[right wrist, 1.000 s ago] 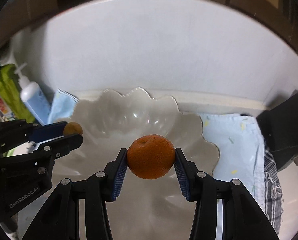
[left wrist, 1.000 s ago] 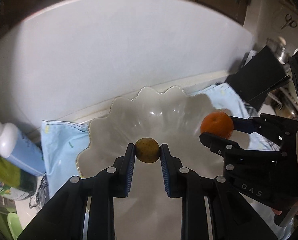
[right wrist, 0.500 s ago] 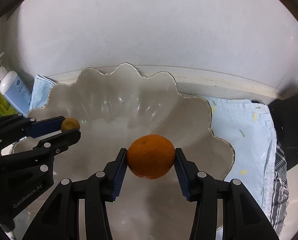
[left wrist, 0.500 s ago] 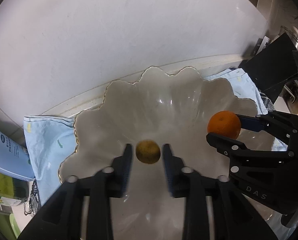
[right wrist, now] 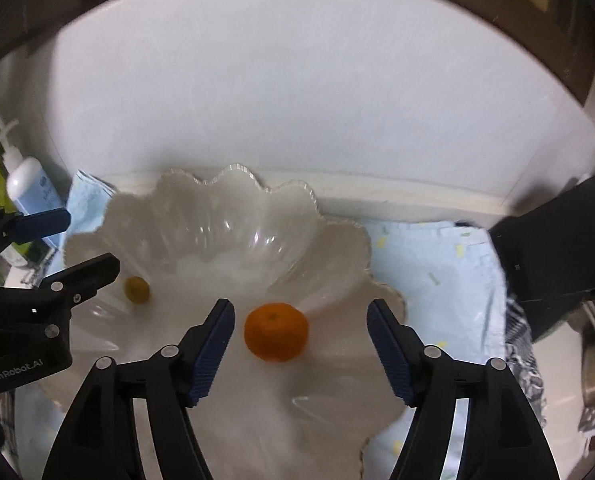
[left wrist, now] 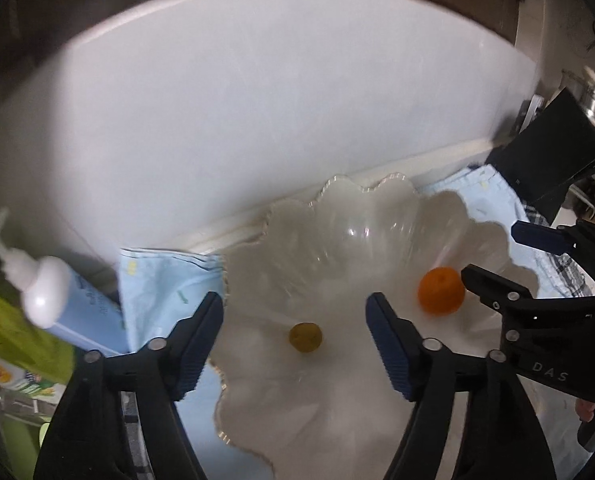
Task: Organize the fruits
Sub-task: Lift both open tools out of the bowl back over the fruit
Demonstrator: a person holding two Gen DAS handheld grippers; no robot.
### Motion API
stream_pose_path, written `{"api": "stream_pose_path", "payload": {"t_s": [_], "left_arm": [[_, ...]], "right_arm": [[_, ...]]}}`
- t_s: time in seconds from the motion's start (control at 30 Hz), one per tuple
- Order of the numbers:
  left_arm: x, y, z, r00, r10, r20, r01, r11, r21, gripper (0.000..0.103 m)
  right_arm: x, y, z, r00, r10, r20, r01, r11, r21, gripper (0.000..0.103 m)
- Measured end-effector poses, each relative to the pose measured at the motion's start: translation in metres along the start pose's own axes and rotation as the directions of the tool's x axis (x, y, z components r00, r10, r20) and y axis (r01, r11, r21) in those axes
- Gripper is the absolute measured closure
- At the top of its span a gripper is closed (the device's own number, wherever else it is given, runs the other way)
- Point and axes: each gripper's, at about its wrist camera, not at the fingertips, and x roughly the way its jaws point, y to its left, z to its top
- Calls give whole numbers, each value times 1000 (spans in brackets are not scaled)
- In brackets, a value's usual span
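**A:** ok so what's sitting on the counter [right wrist: 377, 188], going left to right?

**B:** Far left there's a green package [left wrist: 13, 320], then a pump bottle [left wrist: 53, 300] with a white top and blue label. Right next to that a light blue cloth [left wrist: 157, 280] starts, and the scalloped glass bowl [right wrist: 233, 176] sits on it. The cloth sticks out again on the bowl's right side, with something black and boxy [right wrist: 549, 248] past it at the far right.

**A:** and the tools?

**B:** Left tool [left wrist: 295, 332] has its jaws opening. The blue pads are well apart and pressing on nothing. The small yellow-green fruit [left wrist: 305, 337] shows between them, but it's down on the bowl floor with a clear gap on both sides.

**A:** same story on the right?

**B:** Pretty much. Right tool [right wrist: 301, 340] is opening too, pads spread wide. The orange [right wrist: 276, 331] lies in the bowl between them, a bit closer to the left pad, and neither one touches it.

**A:** so where's the fruit relative to each other?

**B:** Both inside the bowl, apart from each other. The little one's toward the left side, the orange toward the right and nearer the front. From the left wrist view you can see the right tool poking in over the bowl's right rim. It's a bit blurry though.
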Motion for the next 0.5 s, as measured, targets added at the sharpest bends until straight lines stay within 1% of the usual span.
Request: {"api": "stream_pose_path", "payload": {"t_s": [0.03, 0.13, 0.23, 0.4, 0.5], "left_arm": [[-7, -1, 0, 1000, 3, 18, -3, 1000, 3, 23], [-34, -3, -4, 997, 30, 77, -31, 999, 16, 19], [-62, -2, -9, 991, 29, 133, -31, 999, 18, 14], [-105, 0, -19, 976, 28, 214, -32, 999, 14, 11], [-129, 2, -28, 969, 26, 246, -28, 1000, 7, 10]], "right_arm": [[-3, -3, 0, 1000, 0, 12, 0, 1000, 4, 31], [-29, -1, -2, 998, -10, 66, 9, 1000, 12, 27], [-53, 0, -5, 992, -25, 125, 24, 1000, 10, 24], [-94, 1, -18, 976, -30, 217, 26, 999, 22, 24], [-117, 4, -28, 965, -38, 260, 33, 999, 24, 24]]}}
